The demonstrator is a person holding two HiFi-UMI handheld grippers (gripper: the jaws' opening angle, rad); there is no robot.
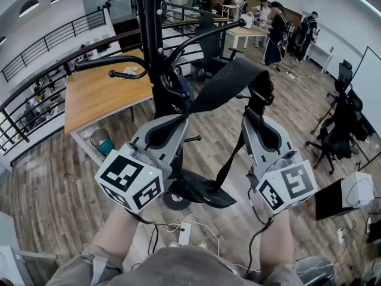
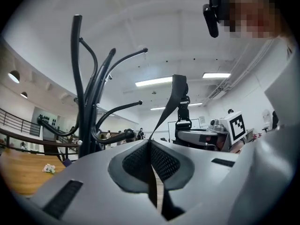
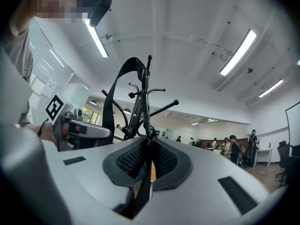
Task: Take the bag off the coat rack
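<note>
Black webbing, the wide strap (image 1: 229, 82) of the bag (image 1: 199, 192), runs between the 2 grippers. It rises from the left gripper (image 1: 180, 119), arches over and comes down to the right gripper (image 1: 251, 115). A narrower length of it drops from under the right gripper to the bag itself. The bag is a flat black shape low between the 2 marker cubes, and in the head view it overlaps the round foot of the coat rack. Whether it touches the floor I cannot tell.

In the left gripper view the fingers (image 2: 136, 163) are pressed together on the strap, which climbs from between them up and to the right, clear of the rack's curved hooks. In the right gripper view the fingers (image 3: 166, 161) are likewise clamped narrow on the strap, and its loop arches up to the left, in line with the rack's top. Both grippers point roughly level, side by side and apart.

The coat rack (image 1: 153, 46), a black pole with bent arms, stands just behind the grippers, to the left of the strap's arch. Behind it to the left is a wooden surface (image 1: 101, 94) with a teal bin (image 1: 102, 140) on the floor near its near edge. The plank floor (image 1: 297, 100) spreads to the right, where black office chairs (image 1: 339, 130) stand. Several people (image 1: 277, 28) are gathered at the far end of the room. A dark railing (image 1: 53, 40) runs along the left side, and cables (image 1: 178, 228) lie near the person's feet.
</note>
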